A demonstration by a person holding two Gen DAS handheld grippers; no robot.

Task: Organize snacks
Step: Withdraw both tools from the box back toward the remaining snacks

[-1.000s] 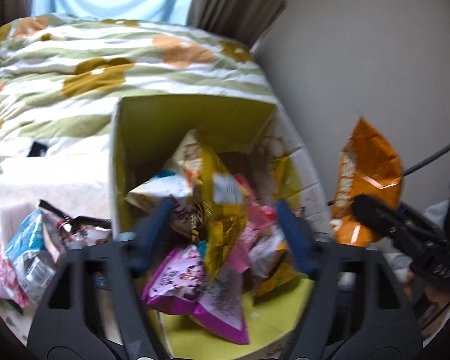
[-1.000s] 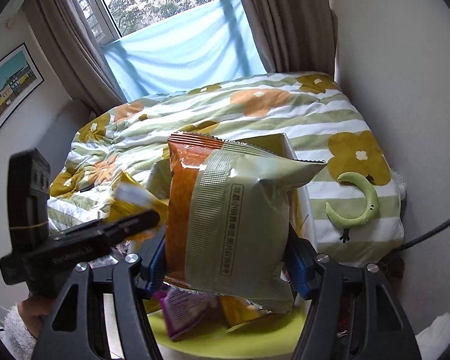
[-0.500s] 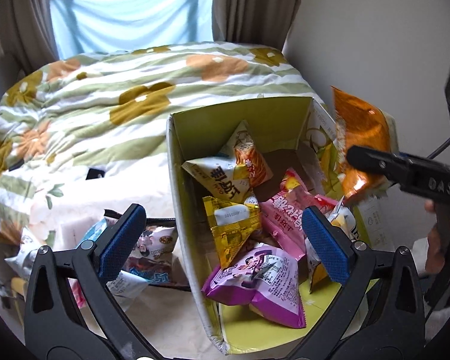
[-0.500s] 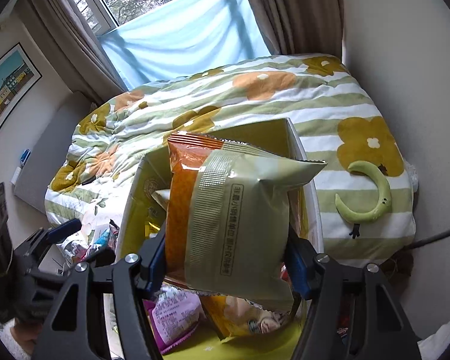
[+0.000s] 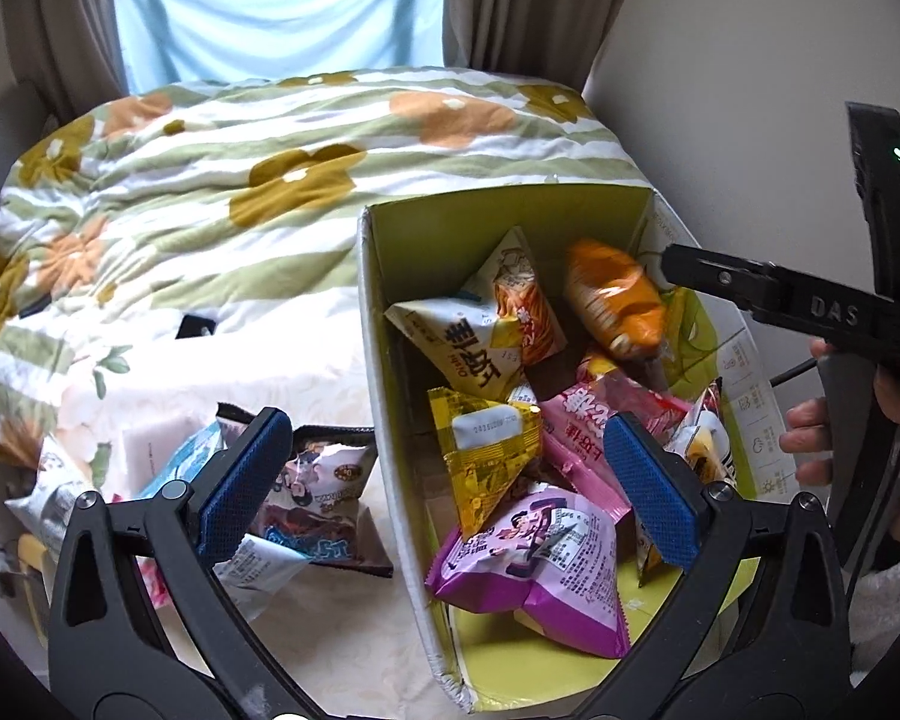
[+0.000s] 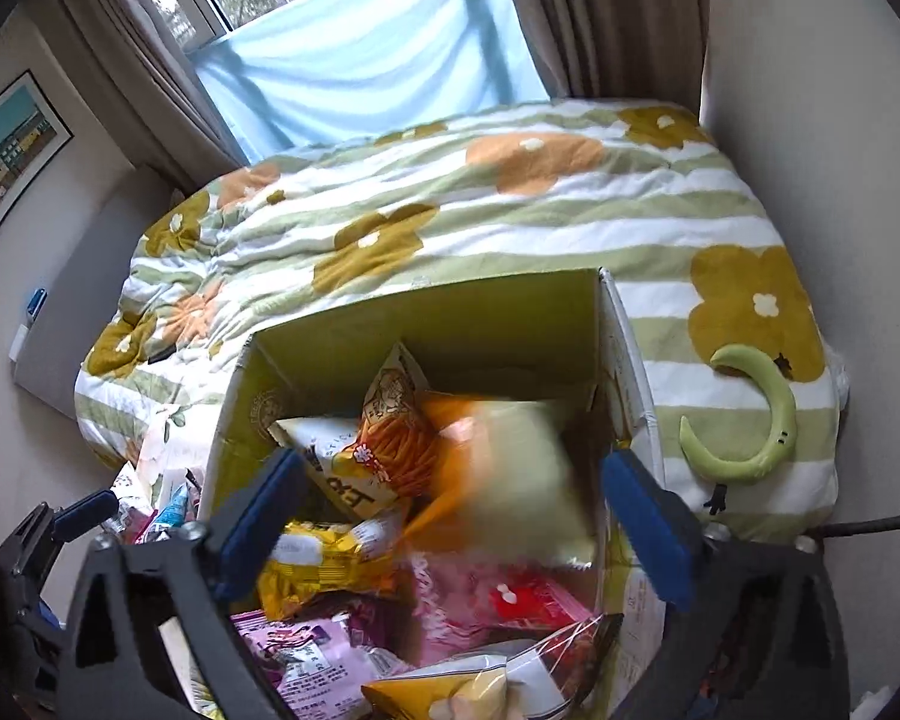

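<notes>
The orange-and-pale-green foil snack bag (image 6: 510, 474) is seen blurred, dropping into the yellow-lined cardboard box (image 6: 450, 306) on the bed; the right gripper (image 6: 456, 516) fingers have just been opened wide, nothing between them. The left gripper (image 5: 444, 486) is held wide, empty. A bounce off the heaped packets over the rim is possible.

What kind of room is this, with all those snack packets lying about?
Most likely a bedroom in a home. A bed under a flower-patterned quilt fills the middle, a curtained window stands behind it, and a framed picture hangs on the wall. The snacks sit in a cardboard box at the bed's foot.
</notes>
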